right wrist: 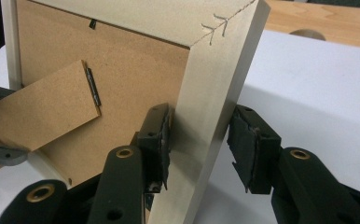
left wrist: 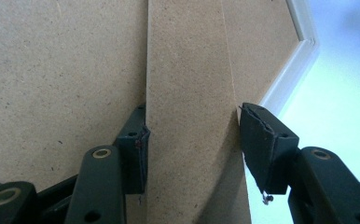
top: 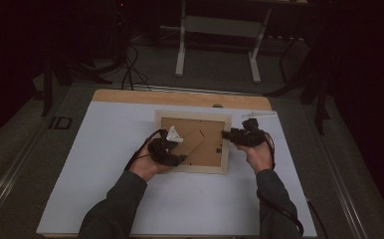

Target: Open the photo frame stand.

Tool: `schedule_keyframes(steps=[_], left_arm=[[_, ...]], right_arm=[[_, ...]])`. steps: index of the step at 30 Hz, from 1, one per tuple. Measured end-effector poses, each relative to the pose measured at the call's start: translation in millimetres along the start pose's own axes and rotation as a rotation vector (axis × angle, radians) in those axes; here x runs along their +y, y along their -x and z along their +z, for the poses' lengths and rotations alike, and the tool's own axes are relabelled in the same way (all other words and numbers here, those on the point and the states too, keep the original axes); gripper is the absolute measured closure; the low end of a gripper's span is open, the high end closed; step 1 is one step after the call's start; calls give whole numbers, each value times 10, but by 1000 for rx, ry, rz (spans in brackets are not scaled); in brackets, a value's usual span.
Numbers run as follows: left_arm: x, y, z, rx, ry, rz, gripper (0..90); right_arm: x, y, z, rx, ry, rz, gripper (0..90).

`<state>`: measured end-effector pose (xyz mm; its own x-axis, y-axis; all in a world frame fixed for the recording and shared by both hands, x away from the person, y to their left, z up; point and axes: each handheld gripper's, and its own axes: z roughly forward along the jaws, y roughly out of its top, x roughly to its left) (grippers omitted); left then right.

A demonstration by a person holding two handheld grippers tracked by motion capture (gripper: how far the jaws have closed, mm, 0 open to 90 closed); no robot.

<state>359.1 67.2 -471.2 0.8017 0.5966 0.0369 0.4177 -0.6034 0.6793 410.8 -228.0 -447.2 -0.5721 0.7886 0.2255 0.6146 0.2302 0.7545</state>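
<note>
A picture frame [top: 192, 141] lies face down on the white table top [top: 105, 149], a little beyond the table's middle. Its border is pale, smooth wood, mitred at the corners and stapled across one joint. The backing board [right wrist: 136, 74] is brown fibreboard, matt and finely speckled. A long flat easel stand [left wrist: 192, 116] of the same board is hinged to it by a small dark metal strip. The left gripper [left wrist: 192, 140] sits over the frame's near left part, its black jaws on either side of the stand's edges. The right gripper [right wrist: 199, 140] is at the frame's right side, closed across the wooden rail. I can read no writing anywhere
</note>
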Motion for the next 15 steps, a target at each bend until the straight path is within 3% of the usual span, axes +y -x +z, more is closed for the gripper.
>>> schedule_keyframes(steps=[15], left_arm=[[60,-5,51,59,10,11,498]], right_arm=[[91,-45,-52,-54,21,-47,592]])
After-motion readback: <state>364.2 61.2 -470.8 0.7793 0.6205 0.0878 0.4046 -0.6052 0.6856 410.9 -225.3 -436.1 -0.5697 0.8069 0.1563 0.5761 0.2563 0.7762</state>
